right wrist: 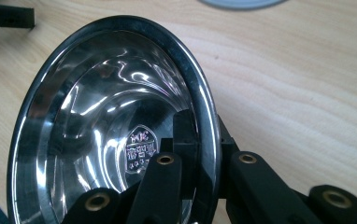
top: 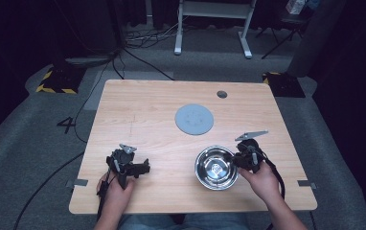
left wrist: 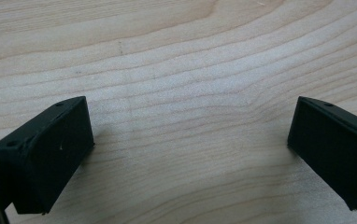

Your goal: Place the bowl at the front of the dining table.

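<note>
Right gripper view looks along two black fingers (right wrist: 183, 135) clamped on the rim of a shiny round stainless-steel bowl (right wrist: 97, 116), one finger inside the wall and the other outside it, so the right gripper (right wrist: 204, 154) holds the bowl by its edge. A stamped maker's mark sits at the centre of the bowl's bottom, and the polished inside mirrors the inner finger. In that view the bowl stands tilted, its open face turned toward the camera, with the light wooden desk (right wrist: 307, 84) behind it and the edge of a flat grey round disc (right wrist: 242, 3) at the top. High view places the steel bowl (top: 216, 167) on the near right part of the desk (top: 147, 105), with the right gripper (top: 241, 160) at its right rim and the person's right hand (top: 262, 181) behind it. The grey disc (top: 194, 119) lies farther back, near the middle of the desk and apart from the bowl. A small dark round hole (top: 222, 94) sits near the far edge. The left gripper (top: 142, 167) rests at the near left, well apart from the bowl, held by the left hand (top: 116, 189). Left gripper view shows its two black fingers (left wrist: 50, 149) spread wide over bare wood grain, with nothing between them.
</note>
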`<state>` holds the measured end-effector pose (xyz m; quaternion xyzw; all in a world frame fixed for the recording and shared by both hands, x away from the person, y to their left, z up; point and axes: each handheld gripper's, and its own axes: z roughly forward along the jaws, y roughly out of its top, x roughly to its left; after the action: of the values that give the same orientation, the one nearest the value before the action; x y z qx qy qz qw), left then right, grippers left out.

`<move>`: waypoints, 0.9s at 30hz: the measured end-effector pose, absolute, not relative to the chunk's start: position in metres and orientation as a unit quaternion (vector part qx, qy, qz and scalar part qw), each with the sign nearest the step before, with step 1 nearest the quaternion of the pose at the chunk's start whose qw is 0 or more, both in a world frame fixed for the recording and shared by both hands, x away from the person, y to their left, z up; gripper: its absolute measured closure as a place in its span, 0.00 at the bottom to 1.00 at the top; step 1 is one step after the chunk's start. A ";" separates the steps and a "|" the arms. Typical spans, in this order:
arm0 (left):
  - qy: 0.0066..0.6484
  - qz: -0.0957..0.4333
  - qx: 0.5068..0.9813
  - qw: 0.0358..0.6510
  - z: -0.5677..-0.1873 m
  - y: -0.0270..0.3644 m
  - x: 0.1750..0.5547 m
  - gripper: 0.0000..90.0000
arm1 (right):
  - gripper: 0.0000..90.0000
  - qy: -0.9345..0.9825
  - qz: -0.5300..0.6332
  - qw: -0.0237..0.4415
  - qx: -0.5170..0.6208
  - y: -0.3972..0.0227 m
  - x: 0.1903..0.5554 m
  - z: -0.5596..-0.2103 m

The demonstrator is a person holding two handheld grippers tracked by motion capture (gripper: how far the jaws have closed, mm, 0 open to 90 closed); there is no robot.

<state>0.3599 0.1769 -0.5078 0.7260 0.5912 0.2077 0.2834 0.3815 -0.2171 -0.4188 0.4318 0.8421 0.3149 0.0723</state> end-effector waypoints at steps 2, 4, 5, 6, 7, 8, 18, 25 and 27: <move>0.591 0.208 0.726 0.283 -0.508 0.177 0.360 0.00 | 0.95 0.843 0.315 0.076 0.430 -0.216 0.385 -0.415; 0.591 0.208 0.726 0.283 -0.508 0.177 0.360 0.00 | 0.95 0.843 0.316 0.081 0.428 -0.215 0.388 -0.412; 0.591 0.208 0.726 0.283 -0.508 0.177 0.360 0.00 | 0.95 0.843 0.316 0.081 0.428 -0.215 0.388 -0.412; 0.592 0.208 0.726 0.283 -0.508 0.177 0.360 0.00 | 0.95 0.842 0.317 0.084 0.427 -0.214 0.392 -0.408; 0.592 0.208 0.726 0.283 -0.508 0.177 0.360 0.00 | 0.95 0.842 0.317 0.084 0.427 -0.214 0.392 -0.408; 0.592 0.208 0.725 0.283 -0.508 0.177 0.359 0.00 | 0.95 0.843 0.320 0.088 0.424 -0.213 0.396 -0.404; 0.592 0.209 0.725 0.283 -0.508 0.177 0.359 0.00 | 0.95 0.840 0.323 0.107 0.423 -0.211 0.421 -0.387; 0.592 0.209 0.725 0.283 -0.508 0.177 0.359 0.00 | 0.95 0.836 0.327 0.115 0.425 -0.210 0.438 -0.376; 0.592 0.209 0.726 0.283 -0.508 0.177 0.358 0.00 | 0.95 0.834 0.329 0.117 0.427 -0.210 0.444 -0.373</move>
<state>0.3585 0.1770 -0.5079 0.7257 0.5916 0.2085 0.2827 0.4435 -0.2099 -0.3731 0.4268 0.8343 0.3289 0.1170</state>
